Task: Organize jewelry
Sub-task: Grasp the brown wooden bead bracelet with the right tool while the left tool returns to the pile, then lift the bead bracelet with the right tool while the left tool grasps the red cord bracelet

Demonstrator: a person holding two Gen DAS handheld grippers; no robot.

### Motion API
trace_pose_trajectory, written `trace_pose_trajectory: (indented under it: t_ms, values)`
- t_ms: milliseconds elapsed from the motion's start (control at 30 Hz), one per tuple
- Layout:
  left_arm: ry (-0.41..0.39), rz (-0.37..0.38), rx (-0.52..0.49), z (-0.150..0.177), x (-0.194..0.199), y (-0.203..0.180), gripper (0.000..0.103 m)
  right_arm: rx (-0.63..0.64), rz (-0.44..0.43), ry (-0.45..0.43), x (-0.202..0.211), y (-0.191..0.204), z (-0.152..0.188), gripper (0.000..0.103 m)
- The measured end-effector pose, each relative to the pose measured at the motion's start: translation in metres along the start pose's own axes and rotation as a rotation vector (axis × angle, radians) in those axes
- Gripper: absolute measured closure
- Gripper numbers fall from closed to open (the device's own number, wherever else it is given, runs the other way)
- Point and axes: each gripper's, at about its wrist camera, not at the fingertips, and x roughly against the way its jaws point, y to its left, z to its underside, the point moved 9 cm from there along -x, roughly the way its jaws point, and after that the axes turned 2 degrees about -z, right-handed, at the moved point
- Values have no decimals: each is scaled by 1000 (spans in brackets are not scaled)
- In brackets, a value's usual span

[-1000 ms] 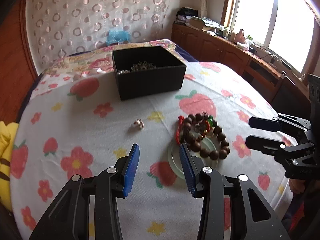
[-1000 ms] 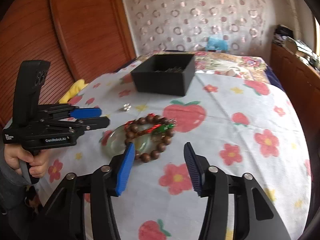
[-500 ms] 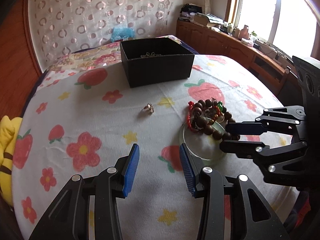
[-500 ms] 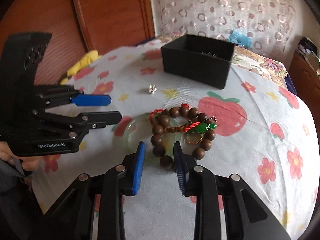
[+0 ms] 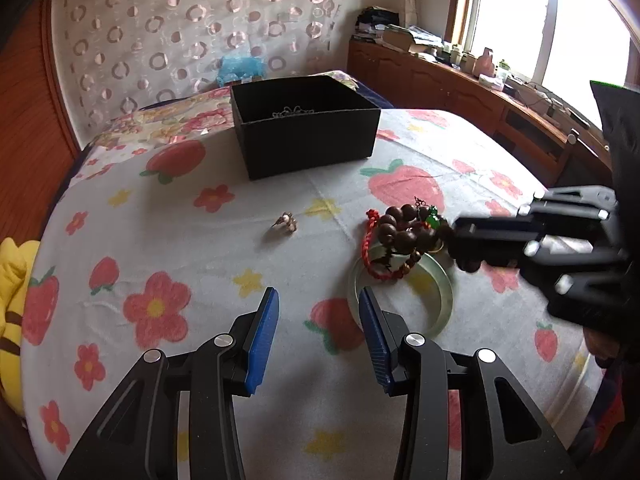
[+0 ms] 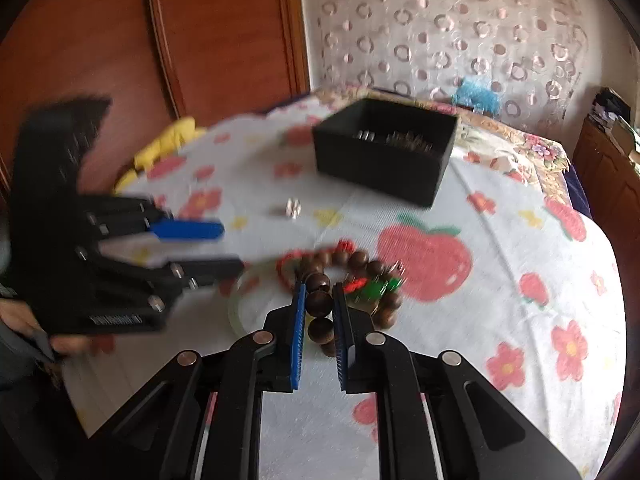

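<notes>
While clamped, right gripper (image 6: 319, 300) on bead bracelet (image 6: 320, 304)

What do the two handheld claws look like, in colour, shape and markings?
Both the left claw and the right claw are black plastic frames with angular cut-out arms, silver round rivets and ribbed blue pads on flat fingers. The left claw's side carries small white lettering, blurred here. Each has a tall black handle block.

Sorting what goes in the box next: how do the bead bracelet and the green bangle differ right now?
The bead bracelet is a string of dark brown wooden beads; the bangle is one smooth, pale green translucent ring. The right gripper, whose jaws have just been closing, pinches the bracelet's beads; the bangle lies ungripped on the cloth, partly under the bracelet. Both are round wrist pieces outside the box.
</notes>
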Motion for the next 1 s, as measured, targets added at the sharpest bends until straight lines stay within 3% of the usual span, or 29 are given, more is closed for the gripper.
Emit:
trace_pose_trajectory:
  t_ms: [233,567,733,900,1000]
  values:
    - [-13,26,-12,-12,0,-14,63,-69,7,-111,37,-28,-27,88]
    - [19,85,-6,-25,-17,-25,64,-110,59,-163,62,-55,-32,88]
    - [50,126,4,-28,-28,-30,78,-122,59,-156,62,-59,-28,88]
    - [68,133,5,-26,-35,-31,85,-122,59,-153,60,-59,-26,88]
    - [54,131,16,-28,-32,-29,101,-114,60,-158,61,-58,-31,88]
